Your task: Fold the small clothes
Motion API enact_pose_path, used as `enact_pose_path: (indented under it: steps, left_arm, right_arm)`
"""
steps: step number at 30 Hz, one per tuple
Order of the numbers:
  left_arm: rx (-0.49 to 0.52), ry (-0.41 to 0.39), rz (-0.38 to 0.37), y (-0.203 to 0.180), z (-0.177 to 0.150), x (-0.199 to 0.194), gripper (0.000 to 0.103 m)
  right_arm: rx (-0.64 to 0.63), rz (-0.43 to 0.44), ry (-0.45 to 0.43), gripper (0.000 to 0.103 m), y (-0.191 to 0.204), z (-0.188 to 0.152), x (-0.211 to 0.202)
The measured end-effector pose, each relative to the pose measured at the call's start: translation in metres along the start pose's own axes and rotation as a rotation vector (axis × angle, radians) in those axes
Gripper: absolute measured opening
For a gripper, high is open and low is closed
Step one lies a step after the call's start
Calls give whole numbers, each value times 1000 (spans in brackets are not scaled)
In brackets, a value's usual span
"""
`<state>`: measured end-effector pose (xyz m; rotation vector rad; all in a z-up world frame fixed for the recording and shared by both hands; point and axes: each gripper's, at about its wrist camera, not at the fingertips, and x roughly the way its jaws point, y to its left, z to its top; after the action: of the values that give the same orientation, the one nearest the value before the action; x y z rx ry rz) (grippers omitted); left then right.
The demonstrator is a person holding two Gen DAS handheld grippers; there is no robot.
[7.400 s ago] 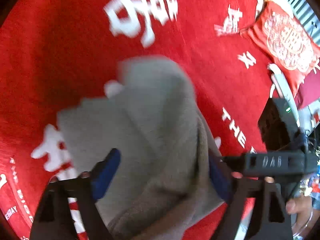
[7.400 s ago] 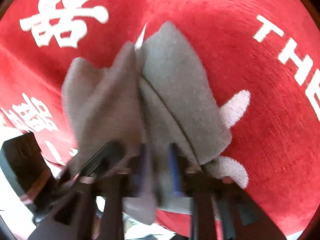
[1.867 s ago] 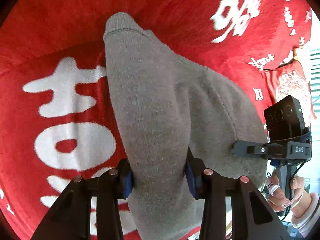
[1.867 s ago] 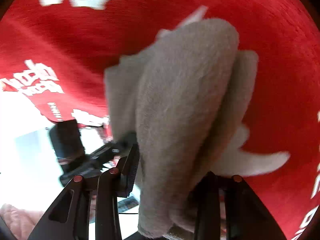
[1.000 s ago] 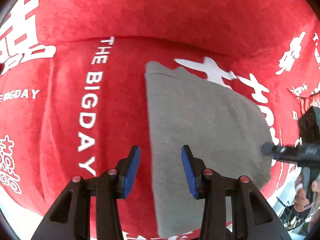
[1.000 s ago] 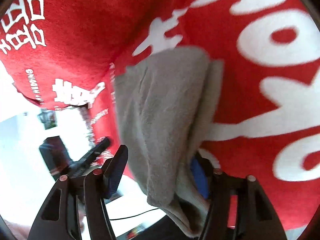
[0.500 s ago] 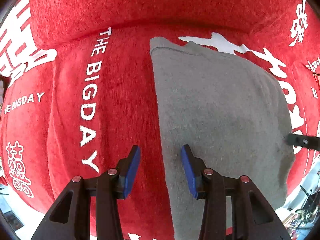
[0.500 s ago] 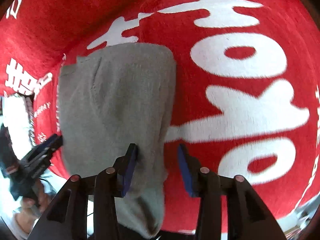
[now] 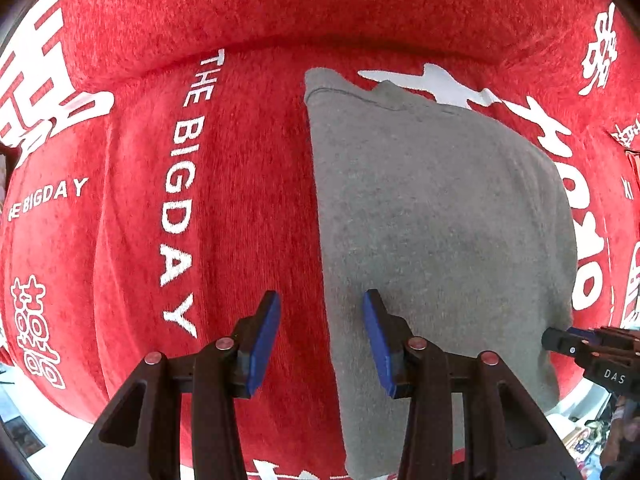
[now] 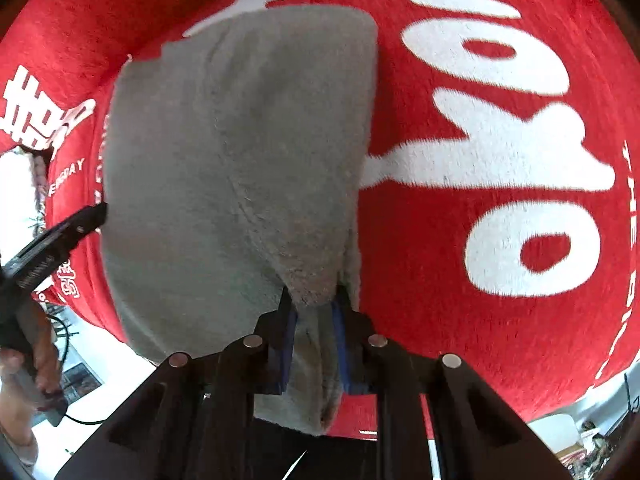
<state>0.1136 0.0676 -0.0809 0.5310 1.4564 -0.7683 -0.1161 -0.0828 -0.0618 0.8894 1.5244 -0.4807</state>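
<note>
A grey garment point(image 9: 432, 216) lies folded and flat on the red cloth, reaching to the near edge. My left gripper point(image 9: 320, 332) is open and empty, astride the garment's left edge near the front. In the right wrist view the same grey garment point(image 10: 240, 140) fills the middle. My right gripper point(image 10: 314, 320) is shut on a bunched near corner of it. The right gripper's tip also shows at the far right of the left wrist view point(image 9: 576, 346).
The red cloth point(image 9: 140, 240) with white lettering covers the whole surface and drops off at the near edge. A hand holding the left gripper shows at the left of the right wrist view point(image 10: 28, 364). Cluttered floor lies beyond the edge.
The garment was carried in both grippers, then laid flat. My left gripper has let go and stays open. In the last half second my right gripper has closed on the near corner.
</note>
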Motion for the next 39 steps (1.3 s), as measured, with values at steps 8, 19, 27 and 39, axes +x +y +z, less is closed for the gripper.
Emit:
enact_pose_path:
  steps: [8,19,27,39]
  left_arm:
    - [-7,10,8,1,-5,-3,45]
    - [-12,48,28,2,-10,-10,45]
    - [-11,52,42,5,-17,-18,87]
    - [-42,86,25,13,-26,-22,87]
  right_arm:
    - [72,56,14,21,-9,-4,-10]
    - [86,-17,7,26,-11,-11,-27]
    - [56,-23,-71,64,13,-10,-47]
    - [56,-39,-58,70,24,-8,-41]
